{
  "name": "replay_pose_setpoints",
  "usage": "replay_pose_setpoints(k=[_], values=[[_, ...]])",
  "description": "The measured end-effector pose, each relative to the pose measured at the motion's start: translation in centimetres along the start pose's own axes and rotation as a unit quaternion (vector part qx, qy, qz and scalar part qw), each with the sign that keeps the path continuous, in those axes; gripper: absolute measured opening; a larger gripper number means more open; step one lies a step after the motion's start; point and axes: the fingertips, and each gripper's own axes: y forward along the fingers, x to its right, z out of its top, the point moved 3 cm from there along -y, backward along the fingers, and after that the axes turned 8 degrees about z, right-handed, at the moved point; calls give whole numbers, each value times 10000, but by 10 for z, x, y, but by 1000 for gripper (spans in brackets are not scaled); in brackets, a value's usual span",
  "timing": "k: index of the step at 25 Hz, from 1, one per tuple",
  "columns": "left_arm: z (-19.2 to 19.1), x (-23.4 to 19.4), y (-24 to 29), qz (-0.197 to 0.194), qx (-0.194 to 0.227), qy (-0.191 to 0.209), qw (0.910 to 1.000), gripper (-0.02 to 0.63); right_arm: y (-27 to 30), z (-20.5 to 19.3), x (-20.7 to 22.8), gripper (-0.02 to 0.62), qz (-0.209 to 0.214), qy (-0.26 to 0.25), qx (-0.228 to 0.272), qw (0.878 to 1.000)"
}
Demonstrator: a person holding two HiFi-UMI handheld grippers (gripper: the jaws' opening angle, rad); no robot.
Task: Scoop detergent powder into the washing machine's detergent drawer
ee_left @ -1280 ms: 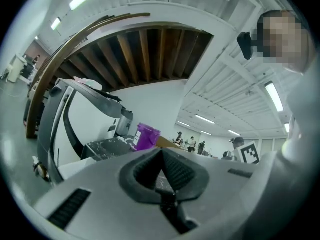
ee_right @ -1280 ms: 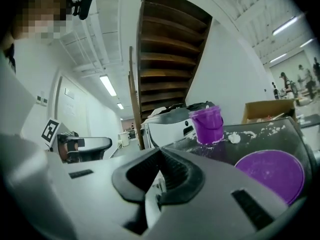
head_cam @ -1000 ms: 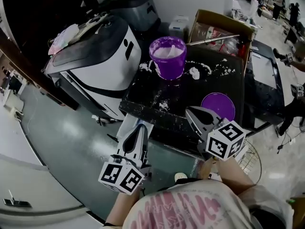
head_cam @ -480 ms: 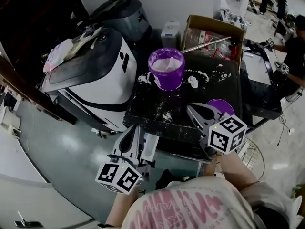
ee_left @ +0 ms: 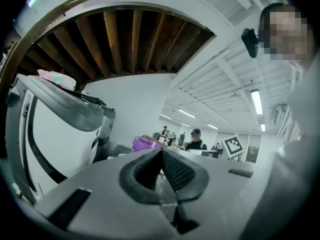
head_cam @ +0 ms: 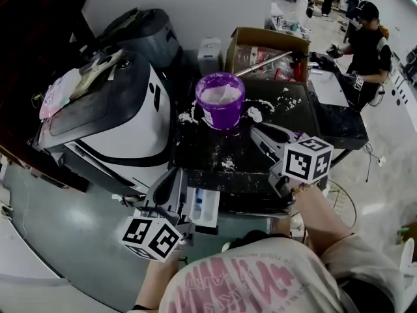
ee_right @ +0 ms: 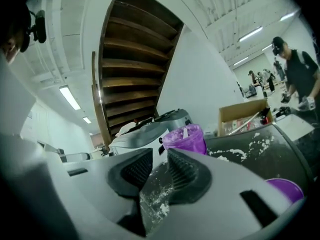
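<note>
A purple tub (head_cam: 220, 102) full of white detergent powder stands on the black tabletop (head_cam: 215, 145); a white scoop handle (ee_right: 186, 131) pokes out of the tub (ee_right: 185, 140). The white washing machine (head_cam: 107, 119) is to its left. My right gripper (head_cam: 255, 132) hovers over the table just right of the tub; its jaws have just been opening and stand apart with nothing between them (ee_right: 159, 160). A purple lid (ee_right: 285, 189) lies under it. My left gripper (head_cam: 174, 176) is below the table's front edge, pads together and empty (ee_left: 161, 156). A white, blue-lined tray (head_cam: 205, 206) sits beside it.
Spilled powder (head_cam: 281, 100) dots the tabletop. A cardboard box (head_cam: 267, 47) with a metal rod and a dark appliance (head_cam: 140, 28) stand behind. A small white container (head_cam: 208, 52) is behind the tub. A person in black (head_cam: 368, 41) stands at the far right.
The right gripper has moved up the table toward the purple tub and now covers most of the purple lid. The left gripper has shifted left along the table's front edge.
</note>
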Motion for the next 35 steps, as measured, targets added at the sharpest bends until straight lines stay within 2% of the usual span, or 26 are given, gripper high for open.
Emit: replay_pose_setpoints(k=[2, 7, 13, 19, 23, 28, 35], values=[[-2, -8, 1, 11, 28, -38, 10000, 3, 6, 8, 2, 103, -84, -51, 121, 9999], [2, -24, -2, 44, 112, -153, 9998, 3, 17, 18, 14, 103, -385, -221, 219, 9988], [23, -35, -4, 270, 392, -97, 9988, 3, 44, 37, 28, 120, -349, -422, -2, 9985], [26, -41, 3, 496, 501, -140, 9974, 3, 79, 48, 48, 123, -131, -523, -534, 9971], [22, -45, 7, 640, 411, -102, 9971, 3, 104, 52, 65, 124, 22, -494, -987, 9939], [14, -52, 8, 869, 334, -131, 9956, 3, 129, 55, 82, 137, 116, -707, -1687, 9831], [11, -53, 11, 1004, 275, -118, 9945, 3, 155, 53, 99, 158, 158, -670, -2372, 9690]])
